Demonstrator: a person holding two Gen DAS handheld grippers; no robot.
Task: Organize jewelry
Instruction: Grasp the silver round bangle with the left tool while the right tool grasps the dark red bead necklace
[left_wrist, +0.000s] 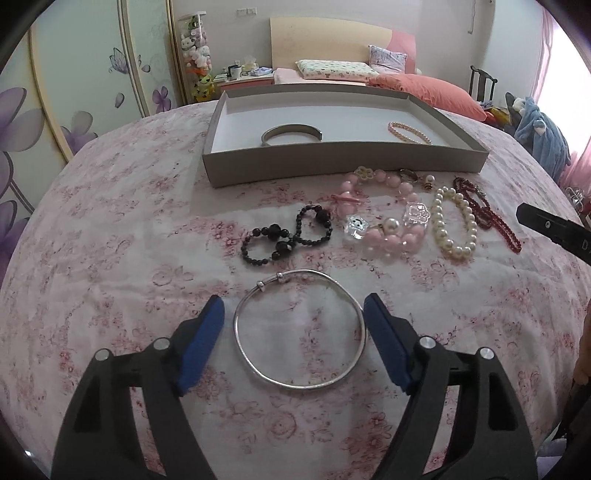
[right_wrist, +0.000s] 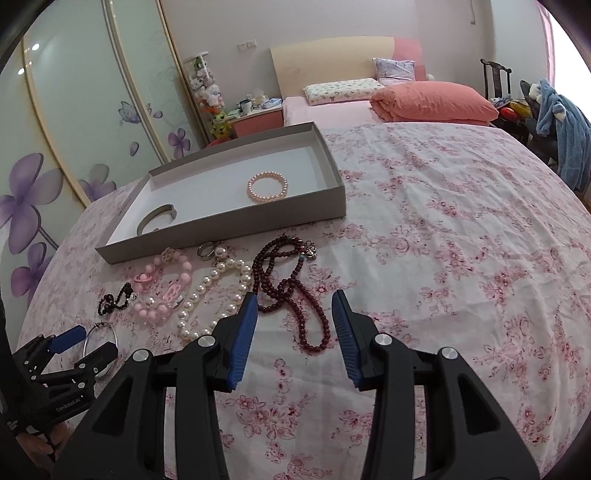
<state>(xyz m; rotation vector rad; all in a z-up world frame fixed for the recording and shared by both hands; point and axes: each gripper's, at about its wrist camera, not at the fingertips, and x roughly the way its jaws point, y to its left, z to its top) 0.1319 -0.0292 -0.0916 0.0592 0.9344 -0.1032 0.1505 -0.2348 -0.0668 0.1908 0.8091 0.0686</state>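
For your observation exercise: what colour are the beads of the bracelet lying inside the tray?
Pale peachy pink bracelet; clearest in the right wrist view.

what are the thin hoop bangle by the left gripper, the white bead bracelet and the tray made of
Thin hoop bangle: looks like polished silver-toned metal, going by its bright even shine.
White bead bracelet: pearl or imitation pearl, judging by the round cream beads with soft gloss.
Tray: probably cardboard, with matte grey walls, a white floor and folded corners.

Home bedroom — made bed (right_wrist: 369, 107) with pillows (right_wrist: 343, 90), floral wardrobe doors (right_wrist: 74, 129), plush toys (right_wrist: 207, 88)
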